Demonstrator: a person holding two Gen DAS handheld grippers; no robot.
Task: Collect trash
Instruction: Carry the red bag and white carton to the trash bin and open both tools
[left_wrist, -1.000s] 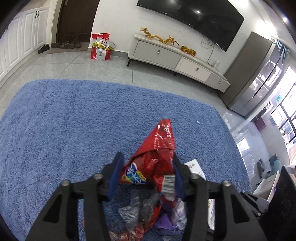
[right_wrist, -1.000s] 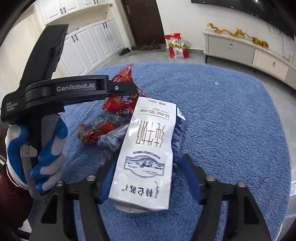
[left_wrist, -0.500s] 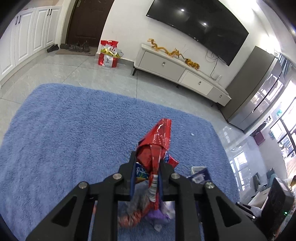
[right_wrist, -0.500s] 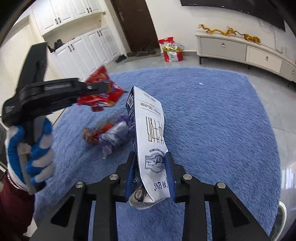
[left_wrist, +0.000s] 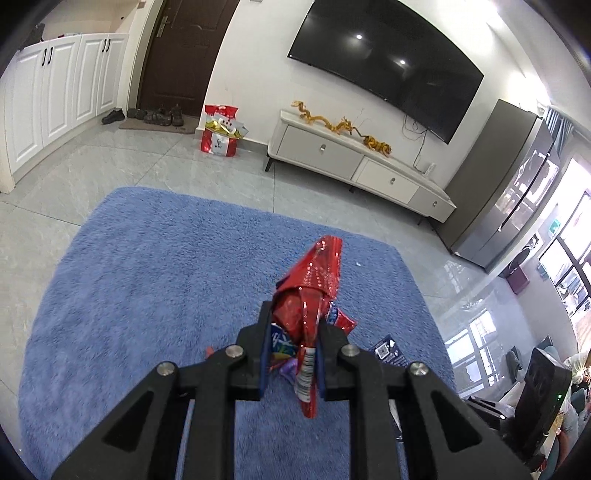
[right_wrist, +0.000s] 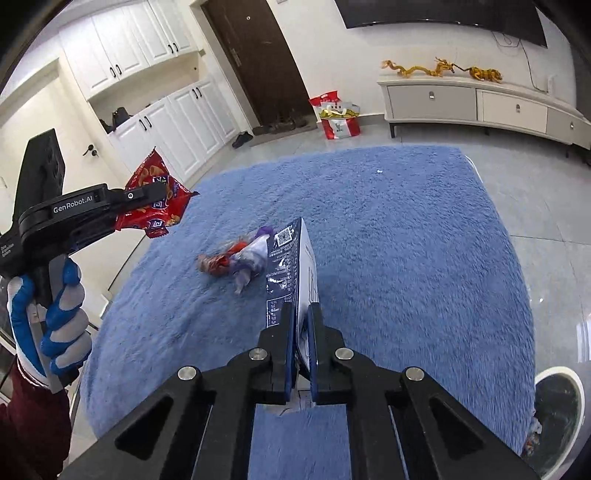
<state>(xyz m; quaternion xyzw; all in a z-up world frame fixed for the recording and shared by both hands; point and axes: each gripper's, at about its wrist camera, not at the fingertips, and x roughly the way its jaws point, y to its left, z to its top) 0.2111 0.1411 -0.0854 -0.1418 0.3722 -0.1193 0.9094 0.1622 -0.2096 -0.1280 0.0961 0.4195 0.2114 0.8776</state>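
My left gripper (left_wrist: 291, 314) is shut on a crumpled red snack bag (left_wrist: 314, 280) and holds it well above the blue rug (left_wrist: 147, 280). The right wrist view shows that gripper (right_wrist: 162, 192) at the left with the red bag (right_wrist: 155, 206) in it. My right gripper (right_wrist: 302, 314) is shut on a flattened white and navy bag (right_wrist: 291, 258), held edge-on above the rug (right_wrist: 406, 236). A small bundle of purple and red wrappers (right_wrist: 240, 258) lies on the rug ahead of it.
A red and white paper bag (left_wrist: 219, 131) stands by the dark door. A white TV cabinet (left_wrist: 354, 162) runs along the far wall. A round bin rim (right_wrist: 557, 398) shows at the lower right of the right wrist view. White cupboards (right_wrist: 177, 122) line the left wall.
Both grippers closed on their bags and lifted them off the rug. The wrapper bundle stayed on the rug and now lies farther below.
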